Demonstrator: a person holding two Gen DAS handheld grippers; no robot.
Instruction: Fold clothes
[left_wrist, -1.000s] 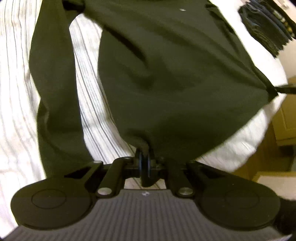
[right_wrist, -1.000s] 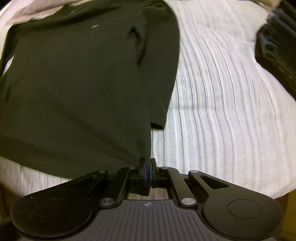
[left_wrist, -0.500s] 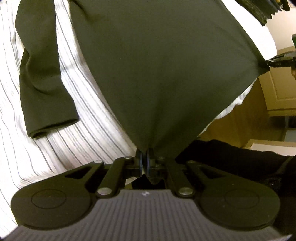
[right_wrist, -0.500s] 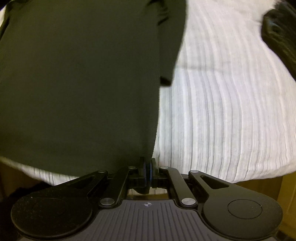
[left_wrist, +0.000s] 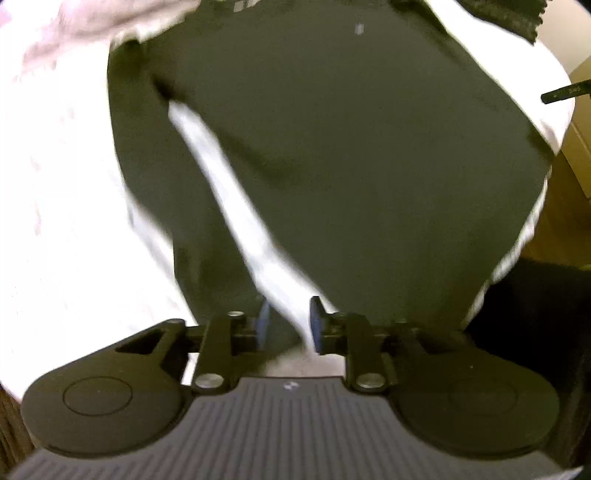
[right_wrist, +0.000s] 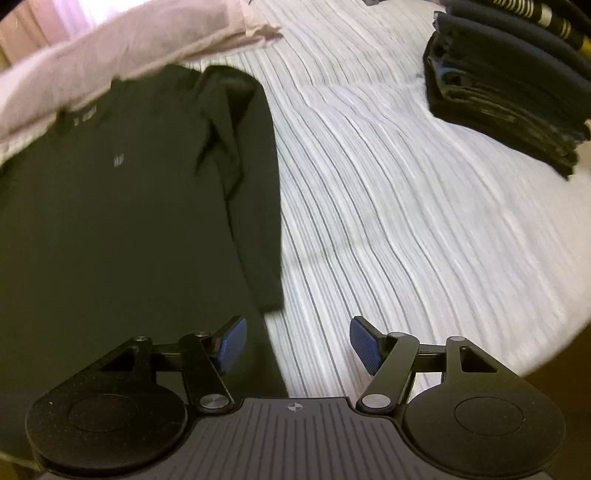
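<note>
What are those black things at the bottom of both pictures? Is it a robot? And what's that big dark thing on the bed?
No robot here. A person holds a grabbing tool in each hand, and each tool carries a camera that looks forward along its two fingers. The black shapes at the bottom are those tools. One picture comes from the left gripper, the other from the right gripper. Both have their jaws open and hold nothing. The big dark thing is a long-sleeved shirt lying spread out on a striped bedsheet. Next to its collar is something pink, maybe a pillow. Farther right sits a stack of dark clothes already folded. The left picture is blurry.
</note>
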